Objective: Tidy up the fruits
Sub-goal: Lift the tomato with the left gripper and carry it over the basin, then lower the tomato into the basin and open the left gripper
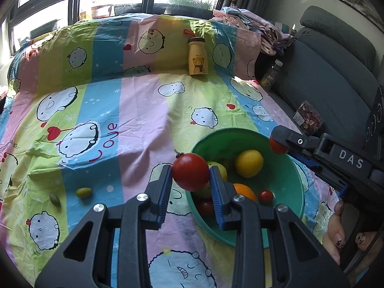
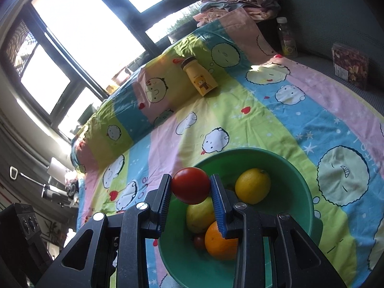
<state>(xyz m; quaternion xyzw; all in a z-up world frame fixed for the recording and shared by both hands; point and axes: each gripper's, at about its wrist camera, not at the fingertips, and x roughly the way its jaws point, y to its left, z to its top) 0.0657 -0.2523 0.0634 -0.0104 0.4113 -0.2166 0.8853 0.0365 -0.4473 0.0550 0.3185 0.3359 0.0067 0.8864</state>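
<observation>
My left gripper [image 1: 190, 176] is shut on a red tomato [image 1: 190, 171] and holds it above the near-left rim of a green bowl [image 1: 291, 184]. My right gripper [image 2: 191, 187] is shut on another red tomato [image 2: 190, 185] above the bowl [image 2: 297, 192]; it also shows in the left wrist view [image 1: 278, 145] over the bowl's far-right rim. The bowl holds a lemon [image 1: 249, 163], an orange [image 1: 244, 190], a yellow-green fruit [image 2: 200, 214] and small red tomatoes [image 1: 265, 196]. Two small green fruits [image 1: 84, 192] lie on the cloth at the left.
A striped cartoon cloth [image 1: 134, 120] covers the surface. A yellow bear bottle [image 1: 197, 56] stands at the back. A grey sofa [image 1: 336, 55] at the right holds a clear bottle [image 1: 271, 74] and a snack packet [image 1: 309, 117]. Folded clothes [image 1: 254, 24] lie at the back right.
</observation>
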